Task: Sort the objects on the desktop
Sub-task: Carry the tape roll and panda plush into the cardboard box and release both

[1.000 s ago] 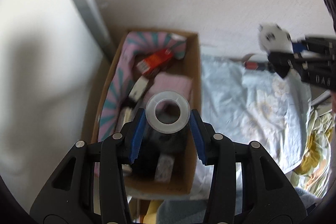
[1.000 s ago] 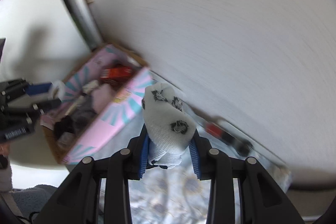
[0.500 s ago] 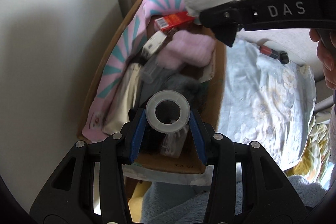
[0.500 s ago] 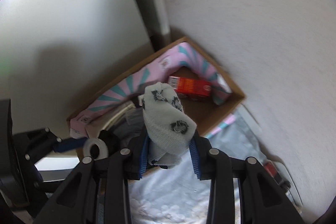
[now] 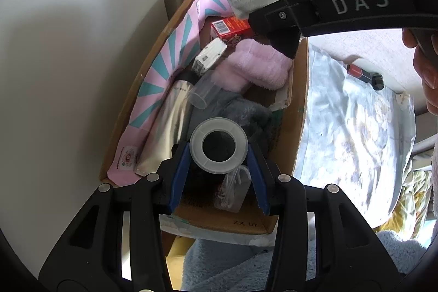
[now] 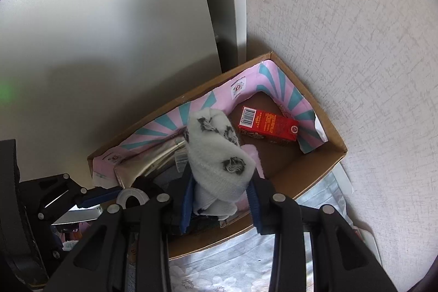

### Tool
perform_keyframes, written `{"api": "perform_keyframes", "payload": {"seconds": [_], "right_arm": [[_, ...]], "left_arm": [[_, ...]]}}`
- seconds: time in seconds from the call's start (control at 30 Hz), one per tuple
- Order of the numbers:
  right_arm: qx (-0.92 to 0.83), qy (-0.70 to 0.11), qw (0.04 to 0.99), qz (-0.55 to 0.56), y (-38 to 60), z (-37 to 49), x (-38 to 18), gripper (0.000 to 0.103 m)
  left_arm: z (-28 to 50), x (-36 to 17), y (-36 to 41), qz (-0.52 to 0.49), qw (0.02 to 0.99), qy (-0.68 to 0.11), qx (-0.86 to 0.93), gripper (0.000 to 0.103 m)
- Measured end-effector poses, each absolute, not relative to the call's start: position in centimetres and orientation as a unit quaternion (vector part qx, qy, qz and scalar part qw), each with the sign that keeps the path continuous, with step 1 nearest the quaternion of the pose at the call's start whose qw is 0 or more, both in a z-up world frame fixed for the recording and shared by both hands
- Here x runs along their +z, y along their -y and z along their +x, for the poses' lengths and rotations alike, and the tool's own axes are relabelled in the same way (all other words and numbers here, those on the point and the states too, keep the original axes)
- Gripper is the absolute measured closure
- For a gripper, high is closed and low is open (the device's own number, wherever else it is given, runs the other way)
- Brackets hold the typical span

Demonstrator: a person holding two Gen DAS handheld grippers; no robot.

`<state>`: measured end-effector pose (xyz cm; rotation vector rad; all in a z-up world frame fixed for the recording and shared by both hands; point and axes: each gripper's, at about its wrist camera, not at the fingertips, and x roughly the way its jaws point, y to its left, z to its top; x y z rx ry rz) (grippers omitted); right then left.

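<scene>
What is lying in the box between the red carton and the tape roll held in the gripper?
In the left wrist view, a pink fluffy cloth, then a grey one, lie between the red carton and the tape roll.

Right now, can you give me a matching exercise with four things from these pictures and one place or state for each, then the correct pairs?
Things:
1. tape roll
2. white patterned sock
3. red carton
4. red and black marker

Places or states:
a. lying on the floral cloth, outside the box
b. clamped in the right gripper
c. lying in the cardboard box
d. clamped in the left gripper

Pairs: 1-d, 2-b, 3-c, 4-a
</scene>
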<state>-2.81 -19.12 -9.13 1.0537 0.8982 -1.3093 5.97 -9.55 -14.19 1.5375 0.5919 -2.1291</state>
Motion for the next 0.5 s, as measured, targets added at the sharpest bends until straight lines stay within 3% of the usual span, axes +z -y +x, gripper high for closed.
{"api": "perform_keyframes", "payload": {"seconds": [0.03, 0.1, 0.13, 0.17, 0.23, 0.27, 0.5], "right_arm": [[-0.561, -0.385, 0.577, 0.451, 19.2, -2.9, -9.1, 0.071], [-0.566, -0.383, 0.573, 0.452, 19.4, -3.2, -9.2, 0.068], [-0.564, -0.381, 0.575, 0.455, 19.5, -3.3, -9.2, 0.06], [-0.562, -0.378, 0.577, 0.456, 19.5, -3.3, -9.3, 0.053], [-0.558, -0.363, 0.59, 0.457, 19.4, -3.4, -9.2, 0.007], [-0.562, -0.356, 0.593, 0.453, 19.3, -3.5, -9.0, 0.0], [-0.603, -0.318, 0.586, 0.438, 18.8, -4.8, -8.2, 0.0]], "left_arm": [[5.8, -14.2, 9.6, 0.557, 0.225, -0.214, -0.771, 0.063], [5.3, -14.3, 9.6, 0.566, 0.223, -0.212, -0.765, 0.049], [5.1, -14.3, 9.6, 0.57, 0.225, -0.205, -0.763, 0.021], [4.9, -14.1, 9.4, 0.57, 0.232, -0.193, -0.765, 0.0], [4.9, -13.4, 9.0, 0.555, 0.242, -0.171, -0.778, 0.0], [4.8, -13.3, 8.8, 0.555, 0.238, -0.166, -0.78, 0.0], [4.4, -13.2, 8.6, 0.558, 0.242, -0.16, -0.778, 0.0]]}}
